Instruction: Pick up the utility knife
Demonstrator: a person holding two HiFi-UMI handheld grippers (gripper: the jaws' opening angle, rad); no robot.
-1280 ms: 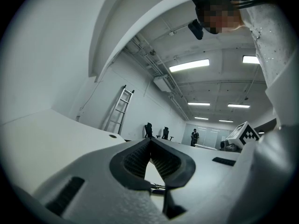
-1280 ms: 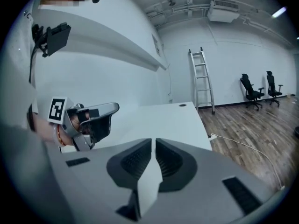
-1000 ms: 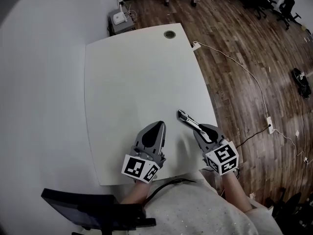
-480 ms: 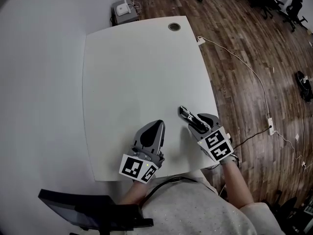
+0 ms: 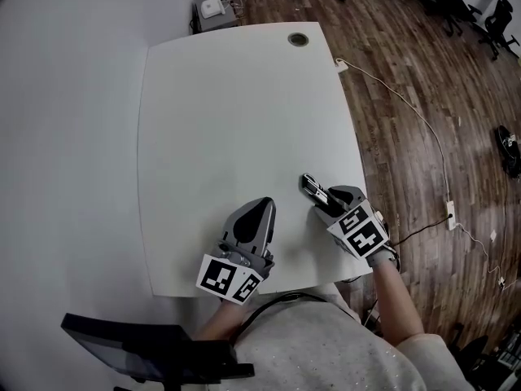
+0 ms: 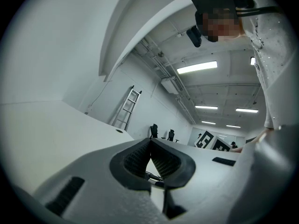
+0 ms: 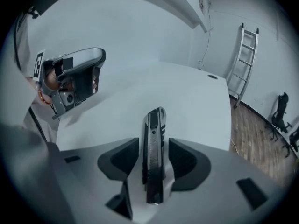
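Presently the black-and-grey utility knife (image 7: 154, 125) lies flat near the white table's (image 5: 228, 112) right edge, between the right gripper's (image 7: 154, 160) opening jaws, pads clear. Left gripper (image 6: 150, 148) closed, empty. Grasp step, apparently; next, close squarely on the handle.

1. In the head view the table (image 5: 228, 120) lies bare across the upper and middle frame. Only a round cable hole (image 5: 298, 39) sits near its far edge.
2. A wall (image 5: 65, 137) runs along the table's left edge and closes that side.
3. Low in the frame, the left hand-held gripper (image 5: 262, 207), jaws together, and the right hand-held gripper (image 5: 328, 205) stand apart, with bare table between them.
4. The utility knife (image 5: 313, 190) lies between the right one's opening jaws, with a slim gap on each side, near the table's right edge.
5. Beyond that edge is wooden floor (image 5: 423, 72), crossed by a cable (image 5: 423, 129).
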